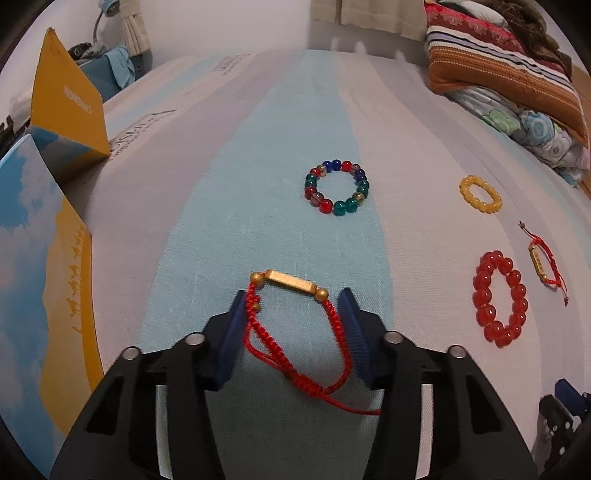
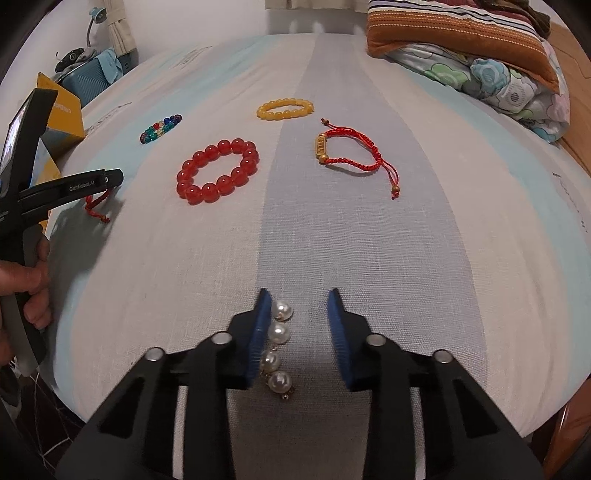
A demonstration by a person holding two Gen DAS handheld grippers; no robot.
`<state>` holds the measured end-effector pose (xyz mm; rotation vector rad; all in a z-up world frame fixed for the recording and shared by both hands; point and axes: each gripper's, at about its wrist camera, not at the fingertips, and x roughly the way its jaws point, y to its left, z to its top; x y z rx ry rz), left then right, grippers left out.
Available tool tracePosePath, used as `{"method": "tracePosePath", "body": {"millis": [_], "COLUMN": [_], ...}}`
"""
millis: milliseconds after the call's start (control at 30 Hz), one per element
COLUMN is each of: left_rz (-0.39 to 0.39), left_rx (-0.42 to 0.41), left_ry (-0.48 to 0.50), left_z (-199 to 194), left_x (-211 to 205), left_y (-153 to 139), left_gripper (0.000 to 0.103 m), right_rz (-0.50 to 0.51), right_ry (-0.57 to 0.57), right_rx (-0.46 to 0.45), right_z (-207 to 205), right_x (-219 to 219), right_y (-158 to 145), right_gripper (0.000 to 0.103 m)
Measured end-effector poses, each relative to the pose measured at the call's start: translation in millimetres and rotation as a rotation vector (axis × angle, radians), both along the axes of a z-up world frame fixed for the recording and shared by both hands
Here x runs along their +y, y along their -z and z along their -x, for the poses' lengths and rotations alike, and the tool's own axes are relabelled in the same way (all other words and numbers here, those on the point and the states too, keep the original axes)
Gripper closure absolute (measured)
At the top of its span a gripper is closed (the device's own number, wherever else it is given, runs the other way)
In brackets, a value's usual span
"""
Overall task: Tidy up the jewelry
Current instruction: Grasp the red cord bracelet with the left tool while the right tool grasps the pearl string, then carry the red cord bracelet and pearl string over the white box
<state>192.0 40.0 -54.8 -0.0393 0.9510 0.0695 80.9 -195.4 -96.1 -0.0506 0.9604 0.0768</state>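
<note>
The left gripper (image 1: 295, 325) sits low on the striped bed (image 1: 280, 140), its jaws partly open around a red cord bracelet (image 1: 284, 325); the cord touches both pads, but a firm pinch cannot be told. The right gripper (image 2: 299, 332) has jaws partly open too, with a pearl strand (image 2: 277, 347) against its left pad only. At twelve o'clock lie bead rings (image 2: 218, 171), with bare cloth between. A box (image 1: 40, 280) stands at nine o'clock, pillows (image 2: 465, 33) at two.

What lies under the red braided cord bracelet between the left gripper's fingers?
Only the striped bedsheet shows beneath the red braided cord bracelet with the gold bar; the cord's tail end runs behind the left gripper.
</note>
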Motion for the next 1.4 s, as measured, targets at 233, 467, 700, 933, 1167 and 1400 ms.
{"method": "tracePosePath", "body": {"millis": [233, 467, 700, 933, 1167, 1400], "left_rz": [0.017, 0.036, 0.042, 0.040, 0.026, 0.031], "left_rx": [0.011, 0.001, -0.017, -0.024, -0.022, -0.037], "left_ry": [0.022, 0.027, 0.039, 0.048, 0.047, 0.051], "left_z": [3, 9, 17, 24, 33, 46], "left_x": [0, 0, -3, -7, -7, -3], "left_y": [-4, -11, -26, -41, -55, -81], "left_gripper": [0.089, 0.092, 0.092, 0.092, 0.092, 0.092], "right_rz": [-0.012, -0.037, -0.055, -0.061, -0.066, -0.069], "right_ry": [-0.002, 0.012, 0.021, 0.028, 0.030, 0.031], "right_rx": [-0.007, -0.023, -0.039, -0.046, -0.077, -0.109], "right_z": [1, 1, 3, 4, 9, 15], "right_x": [-2, -7, -11, -13, -14, -13], "right_y": [-1, -6, -10, -14, -27, -45], "right_gripper": [0.092, 0.092, 0.092, 0.092, 0.092, 0.092]}}
